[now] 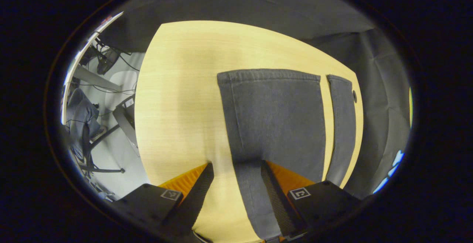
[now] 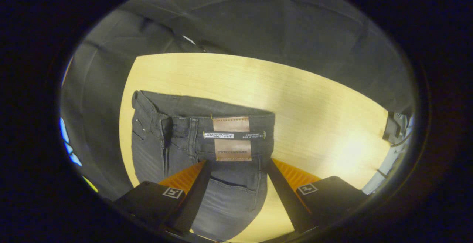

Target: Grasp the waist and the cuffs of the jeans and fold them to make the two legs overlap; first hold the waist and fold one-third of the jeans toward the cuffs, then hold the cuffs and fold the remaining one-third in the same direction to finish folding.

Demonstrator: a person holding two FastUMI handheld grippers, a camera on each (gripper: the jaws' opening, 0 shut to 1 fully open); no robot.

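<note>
Dark grey denim jeans [image 1: 273, 117] flat on pale wooden table [image 1: 177, 98], legs apart. Left gripper [image 1: 236, 169] and right gripper [image 2: 238, 167] both released, hovering — a one-layer pinch would drag the legs askew.

Bright light from above makes the wooden table [image 2: 314, 98] glow yellow, with soft glare near its right end. Both views bend at the edges. Everything looks slightly soft.

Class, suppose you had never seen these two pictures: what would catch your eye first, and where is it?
The dark grey jeans spread flat on the pale wooden table, the waist with its brown patch ahead of the right gripper. In the left gripper view both legs' cuffs lie side by side, apart, ahead of the left gripper. Both jaws stand open.
</note>
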